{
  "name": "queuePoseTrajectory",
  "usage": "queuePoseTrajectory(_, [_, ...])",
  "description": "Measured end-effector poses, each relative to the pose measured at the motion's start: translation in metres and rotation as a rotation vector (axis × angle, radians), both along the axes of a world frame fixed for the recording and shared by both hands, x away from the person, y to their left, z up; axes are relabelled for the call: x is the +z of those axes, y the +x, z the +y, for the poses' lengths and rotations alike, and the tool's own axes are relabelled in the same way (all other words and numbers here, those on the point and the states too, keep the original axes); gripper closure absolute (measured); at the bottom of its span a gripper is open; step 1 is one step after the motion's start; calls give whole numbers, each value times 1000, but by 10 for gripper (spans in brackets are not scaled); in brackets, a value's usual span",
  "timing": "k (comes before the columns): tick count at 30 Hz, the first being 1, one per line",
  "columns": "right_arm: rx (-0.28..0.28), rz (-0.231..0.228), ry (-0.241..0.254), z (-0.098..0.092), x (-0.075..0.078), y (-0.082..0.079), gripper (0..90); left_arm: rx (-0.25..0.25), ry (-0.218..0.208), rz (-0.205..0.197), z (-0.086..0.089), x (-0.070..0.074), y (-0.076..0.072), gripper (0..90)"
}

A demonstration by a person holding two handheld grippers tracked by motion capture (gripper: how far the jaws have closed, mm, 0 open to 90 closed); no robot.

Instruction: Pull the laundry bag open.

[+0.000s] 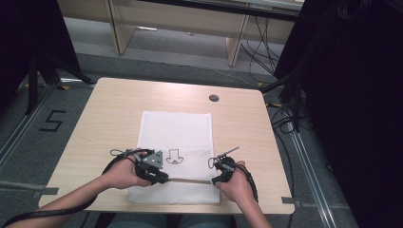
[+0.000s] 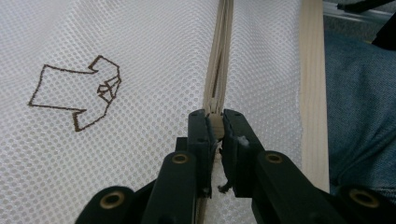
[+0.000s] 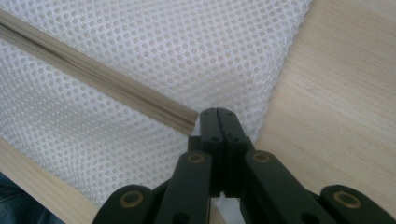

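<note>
My left gripper (image 2: 215,126) pinches the zipper pull (image 2: 215,122) near the left end of the mesh bag (image 1: 176,128), which lies on the table's near half. My right gripper (image 3: 218,116) clamps the bag's right edge beside the zipper (image 3: 93,79). If that corner slips, the mesh could bunch and jam the slider.

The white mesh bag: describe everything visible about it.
The white mesh bag lies flat on the wooden table, near the person's edge. It looks like fine perforated netting, rectangular, with a brown outline drawing of a shirt on it. A beige zipper runs across its near end. The left tongs are shut on the zipper slider; the right tongs pinch the mesh just past the zipper's end.
</note>
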State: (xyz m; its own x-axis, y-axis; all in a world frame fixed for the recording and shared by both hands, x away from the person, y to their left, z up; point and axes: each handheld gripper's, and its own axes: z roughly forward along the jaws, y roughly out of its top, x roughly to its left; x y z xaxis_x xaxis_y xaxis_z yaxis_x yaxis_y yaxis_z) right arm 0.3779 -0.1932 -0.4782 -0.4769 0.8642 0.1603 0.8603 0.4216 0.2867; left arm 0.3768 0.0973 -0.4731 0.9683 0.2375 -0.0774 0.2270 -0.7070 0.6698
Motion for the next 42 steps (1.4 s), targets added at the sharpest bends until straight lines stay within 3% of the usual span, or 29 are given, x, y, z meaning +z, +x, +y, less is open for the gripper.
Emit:
queuePoseTrajectory(26, [5, -5, -9, -1, -1, 1, 900, 3, 6, -4, 10, 1, -2, 818])
queuePoseTrajectory(29, [0, -2, -5, 0, -1, 1, 900, 7, 6, 0, 10, 1, -2, 818])
queuePoseTrajectory(30, [-11, 25, 7, 1, 0, 0, 900, -1, 6, -5, 11, 1, -1, 817])
queuePoseTrajectory(31, [13, -11, 10, 0, -1, 1, 900, 5, 1, 3, 12, 1, -1, 818])
queuePoseTrajectory(33, [33, -39, 14, -2, -3, 2, 900, 7, -3, 8, 13, 1, -1, 818])
queuePoseTrajectory(35, [49, -40, 15, -3, -4, 3, 900, 11, 3, 6, 14, 1, -1, 818])
queuePoseTrajectory(39, [15, -13, 10, -1, -1, 1, 900, -4, -2, -2, 16, 1, -1, 818])
queuePoseTrajectory(41, [52, -47, 17, -3, -4, 3, 900, 2, 1, 3, 17, 0, -2, 817])
queuePoseTrajectory(42, [44, -43, 17, -2, -4, 3, 900, 4, 9, 0, 18, 0, -2, 818])
